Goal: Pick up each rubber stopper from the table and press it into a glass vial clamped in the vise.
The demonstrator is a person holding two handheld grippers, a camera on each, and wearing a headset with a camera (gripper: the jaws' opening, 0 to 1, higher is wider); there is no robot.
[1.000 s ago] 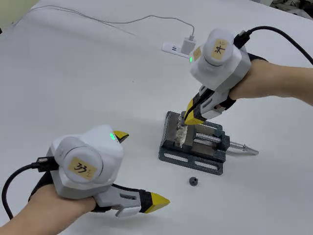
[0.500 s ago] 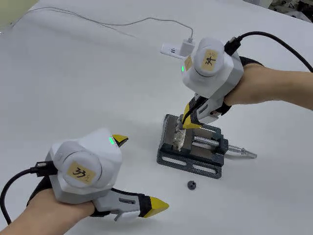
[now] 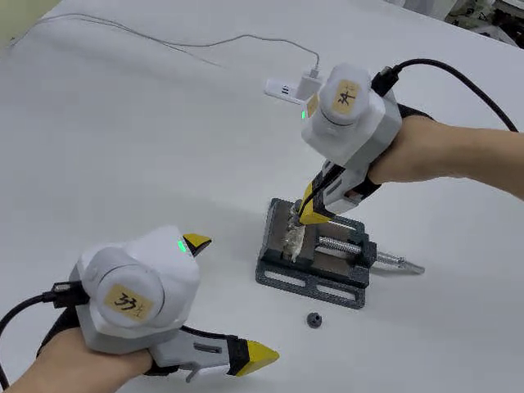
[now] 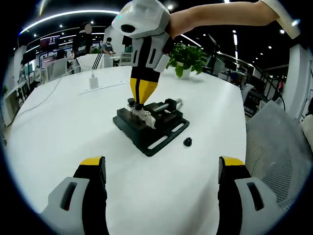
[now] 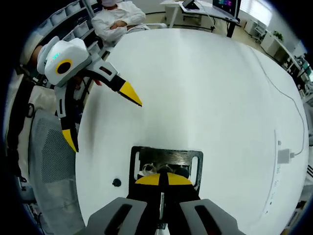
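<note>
The right hand-held gripper (image 3: 309, 214) is held tip-down over the vise (image 3: 327, 274). Its jaws are brought together and set right at the top of the glass vial (image 3: 292, 240) clamped there. Whether a stopper is caught under the tips cannot be told. The step in hand is judged to be the seating press. It is best done straight down along the vial's axis, with the closed tips centred on the mouth, so that the glass is not levered sideways. Force should be built gently, since thin glass could be cracked or the vial pushed down through the clamp.

One loose rubber stopper (image 3: 314, 319), small, dark and round, is seen on the counter (image 3: 123, 147) just in front of the vise base, apart from it. The left hand-held gripper (image 3: 229, 299) is held low near the person, jaws spread wide with nothing between them, and is well placed for that stopper to be fetched. A light pinch across its sides is advised, as so small a piece could easily be rolled away.

The counter is white, smooth and matte, so little grip is to be expected under the vise. A white charger (image 3: 286, 87) is plugged in at the far side. In the left gripper view a potted plant (image 4: 188, 58) and the ceiling lights of an open office are seen. In the right gripper view a mesh chair (image 5: 54, 156) is seen beside the counter.
</note>
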